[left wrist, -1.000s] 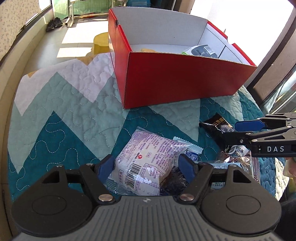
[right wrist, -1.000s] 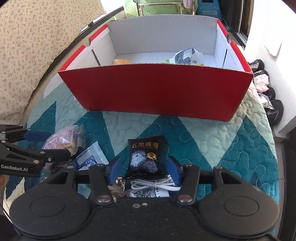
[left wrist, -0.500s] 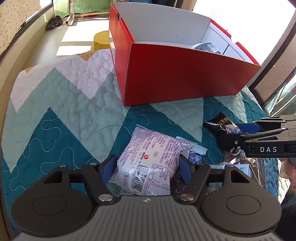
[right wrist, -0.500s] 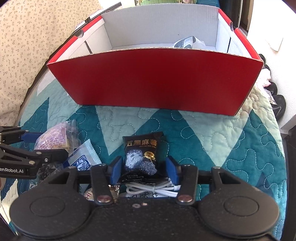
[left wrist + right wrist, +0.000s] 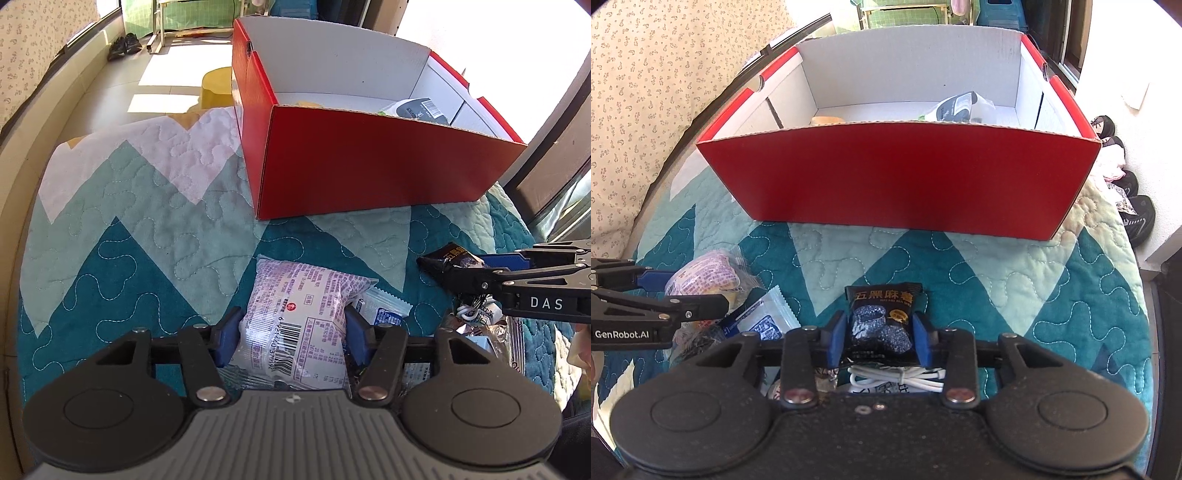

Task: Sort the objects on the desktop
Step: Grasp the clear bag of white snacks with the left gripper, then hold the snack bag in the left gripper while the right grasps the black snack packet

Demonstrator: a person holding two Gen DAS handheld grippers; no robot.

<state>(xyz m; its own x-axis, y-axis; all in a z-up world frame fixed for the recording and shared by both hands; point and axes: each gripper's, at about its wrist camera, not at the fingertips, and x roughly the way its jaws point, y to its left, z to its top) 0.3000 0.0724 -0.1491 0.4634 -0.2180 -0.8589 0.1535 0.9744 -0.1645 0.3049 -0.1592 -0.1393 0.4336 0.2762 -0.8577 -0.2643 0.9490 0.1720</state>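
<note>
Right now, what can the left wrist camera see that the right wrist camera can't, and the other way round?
Only the left wrist view shows the yellow stool on the floor and the barcode side of the purple snack packet, pinched between the left gripper fingers, which have just been closing. Only the right wrist view shows the white cable and the front of the black sesame packet, squeezed in the right gripper, also just closing. Both show the red box on the zigzag quilt.

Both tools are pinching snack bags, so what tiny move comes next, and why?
Probably lift both. The left tool has just closed on the purple snack bag, the right tool on the black snack bag; the red box is ahead.
</note>
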